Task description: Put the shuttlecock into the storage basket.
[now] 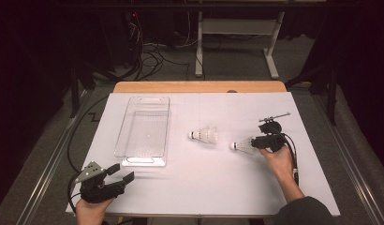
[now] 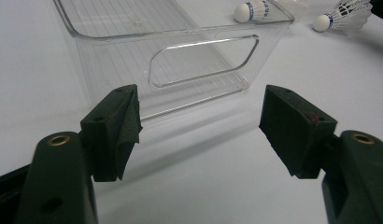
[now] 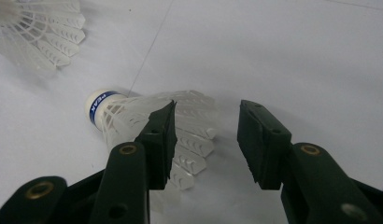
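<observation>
Presently, the right hand-held gripper [image 1: 256, 143] is seen low over the white bench [image 1: 204, 187], with its jaws parted about halfway and nothing clamped between them. In the right gripper view, the nearer shuttlecock [image 3: 147, 121] is shown lying on its side on the bench, its white cork with a blue band pointing away and to the left of that hand-held gripper [image 3: 206, 140]; part of its plastic skirt is covered by the left jaw, and some of the skirt reaches into the gap, while the right jaw stands clear of it. Whether the left pad touches the skirt cannot be told. No grip is made on it. A second shuttlecock [image 1: 204, 135] is found farther off, beyond the first and well apart from the right jaws, also on its side. The left hand-held gripper [image 1: 122, 172] is held near the bench's near edge, with its jaws spread wide and nothing between them. Just ahead of it, as the left gripper view shows, a clear plastic bin [image 2: 180, 60] is set on the bench, with its short end wall and handle slot turned toward the jaws and a strip of bare bench left between. Both shuttlecocks are seen beyond the bin's far right corner from that hand-held gripper.
</observation>
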Available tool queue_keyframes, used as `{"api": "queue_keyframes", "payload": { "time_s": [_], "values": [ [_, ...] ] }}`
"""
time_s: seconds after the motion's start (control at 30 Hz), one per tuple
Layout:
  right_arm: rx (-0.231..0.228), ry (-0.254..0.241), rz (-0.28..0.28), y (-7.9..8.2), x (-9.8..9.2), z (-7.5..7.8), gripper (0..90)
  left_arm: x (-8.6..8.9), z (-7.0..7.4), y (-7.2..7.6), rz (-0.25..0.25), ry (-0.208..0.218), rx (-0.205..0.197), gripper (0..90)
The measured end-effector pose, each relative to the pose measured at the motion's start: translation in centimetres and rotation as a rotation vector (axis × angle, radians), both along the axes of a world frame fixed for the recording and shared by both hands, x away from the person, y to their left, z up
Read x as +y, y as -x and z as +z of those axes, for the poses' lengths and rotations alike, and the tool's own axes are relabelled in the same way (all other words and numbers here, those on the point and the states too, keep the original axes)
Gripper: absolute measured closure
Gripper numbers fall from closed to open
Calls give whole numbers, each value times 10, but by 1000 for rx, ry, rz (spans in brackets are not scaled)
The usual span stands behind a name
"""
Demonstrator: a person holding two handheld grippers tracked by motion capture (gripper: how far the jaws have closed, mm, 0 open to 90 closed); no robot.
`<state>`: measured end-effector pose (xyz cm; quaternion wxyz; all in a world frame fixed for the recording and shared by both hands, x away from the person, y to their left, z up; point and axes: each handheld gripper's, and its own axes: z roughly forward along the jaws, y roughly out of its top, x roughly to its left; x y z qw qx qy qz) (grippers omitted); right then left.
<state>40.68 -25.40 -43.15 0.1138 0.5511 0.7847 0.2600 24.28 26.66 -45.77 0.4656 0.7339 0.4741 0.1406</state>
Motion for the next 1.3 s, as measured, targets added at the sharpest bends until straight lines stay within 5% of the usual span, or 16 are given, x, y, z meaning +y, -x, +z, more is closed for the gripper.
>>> {"api": "queue_keyframes", "payload": {
  "time_s": [1.3],
  "values": [
    [-25,-46,13,24,-16,1,577,1,-1,0,4,10,5,299]
  ]
}}
